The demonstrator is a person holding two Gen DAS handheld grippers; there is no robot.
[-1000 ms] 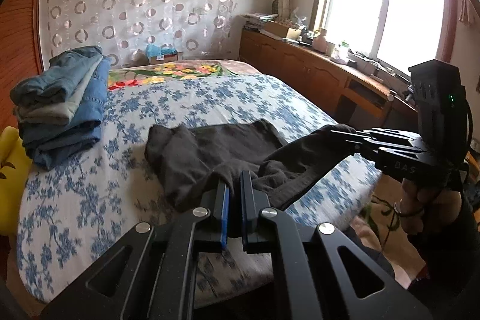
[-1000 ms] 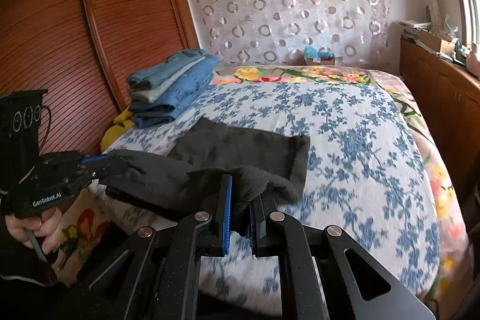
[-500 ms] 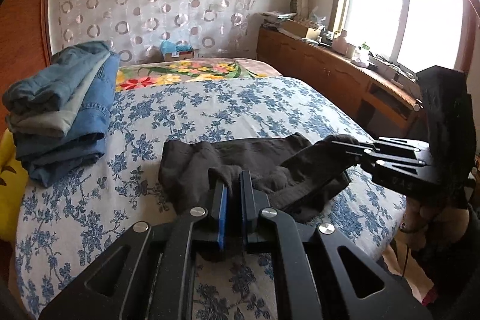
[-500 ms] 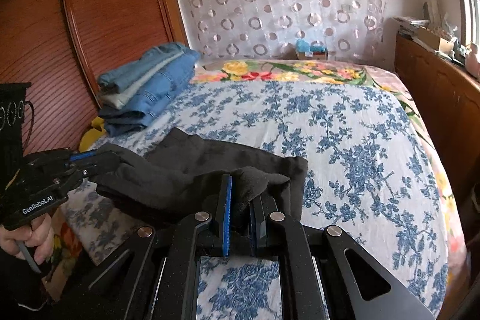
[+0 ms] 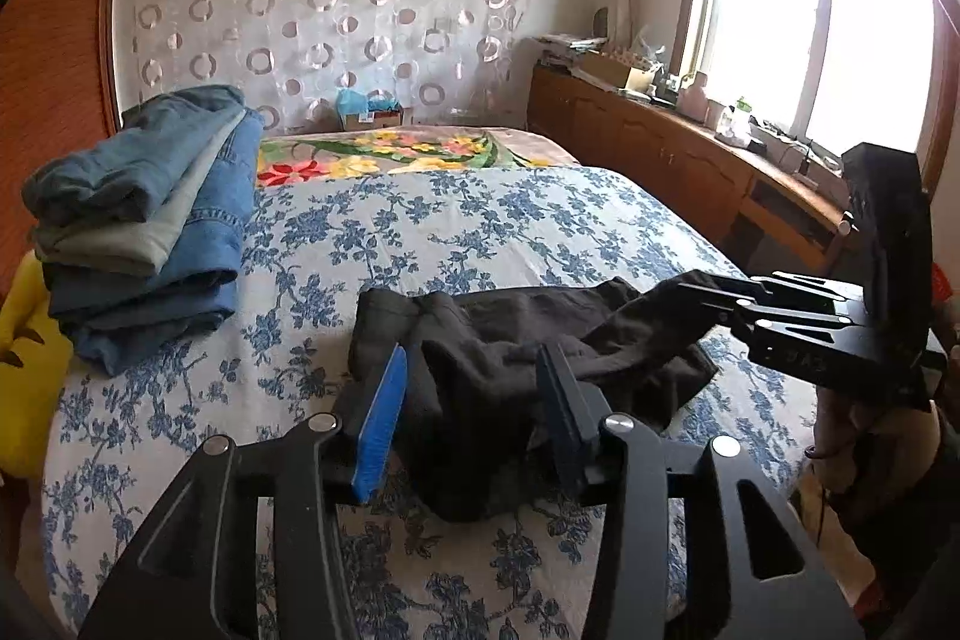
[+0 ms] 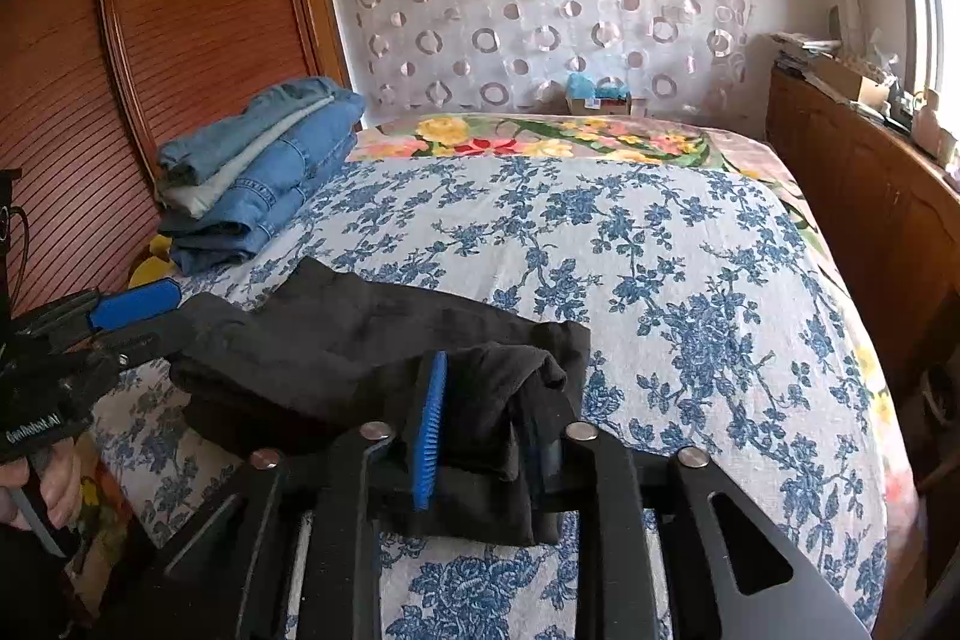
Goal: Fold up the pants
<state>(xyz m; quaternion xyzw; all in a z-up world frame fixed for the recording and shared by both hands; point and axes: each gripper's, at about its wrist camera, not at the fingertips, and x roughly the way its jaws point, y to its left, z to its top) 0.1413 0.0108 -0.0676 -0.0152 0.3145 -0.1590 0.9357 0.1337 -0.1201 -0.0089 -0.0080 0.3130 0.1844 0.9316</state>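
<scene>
**Release after laying the fold: both grippers let go, pants down on the bed**

Left gripper (image 5: pixel 474 388): fingers spread apart, blue pad (image 5: pixel 379 424) on one side. Bunched black cloth lies in the gap but neither finger presses it. Not gripping.

Right gripper (image 6: pixel 486 418): fingers likewise apart, a fold of black cloth loose between them, draped against the far finger. Seen from the left wrist view it reaches in from the right, tips at the edge of the cloth.

Pants (image 6: pixel 372 334): black, lying on the near part of the bed (image 6: pixel 660 244), doubled over, near edge lumpy and uneven where the two grippers sit. Flat further in.

Beyond: a stack of folded jeans (image 5: pixel 150 220) at the left side of the bed, well apart from the pants.

Judgement: step in hand is the release at the end of one fold. Next move calls for backing both grippers clear without dragging the cloth, then re-gripping an edge to smooth the lumps or fold again.
</scene>
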